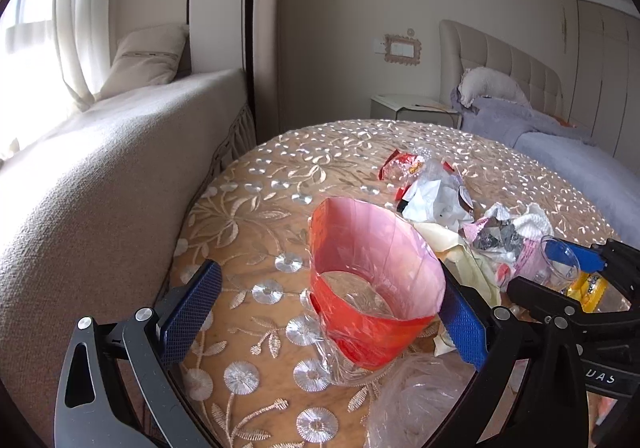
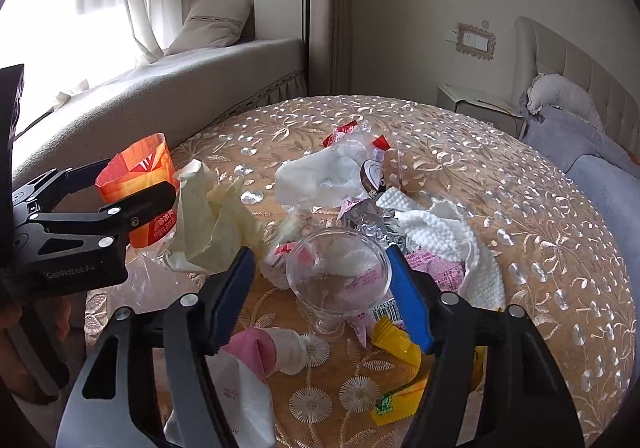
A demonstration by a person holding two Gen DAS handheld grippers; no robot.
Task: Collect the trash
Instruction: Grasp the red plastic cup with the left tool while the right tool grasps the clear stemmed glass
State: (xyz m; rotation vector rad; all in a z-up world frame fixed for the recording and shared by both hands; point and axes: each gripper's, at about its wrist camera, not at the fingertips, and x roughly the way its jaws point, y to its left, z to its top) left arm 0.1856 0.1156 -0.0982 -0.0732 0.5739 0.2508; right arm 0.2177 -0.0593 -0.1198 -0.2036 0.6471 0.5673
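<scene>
A red-orange open wrapper tube (image 1: pixel 372 288) stands on the round embroidered table (image 1: pixel 256 216), between the fingers of my left gripper (image 1: pixel 324 312), which is open around it with a gap on the left side. It also shows in the right wrist view (image 2: pixel 140 176). My right gripper (image 2: pixel 320 292) is open around a clear plastic cup (image 2: pixel 338 276) that lies in a trash pile: a white crumpled wrapper (image 2: pixel 320 176), a cream paper (image 2: pixel 212 224), a white tissue (image 2: pixel 448 236) and a yellow wrapper (image 2: pixel 396 340). The right gripper and cup show at right in the left wrist view (image 1: pixel 560 268).
A clear plastic bag (image 1: pixel 416 400) lies at the table's near edge. A pink and white wrapper (image 2: pixel 252 360) lies under my right gripper. A beige window seat (image 1: pixel 100 168) is left of the table, a bed (image 1: pixel 560 136) right, a nightstand (image 1: pixel 404 108) behind.
</scene>
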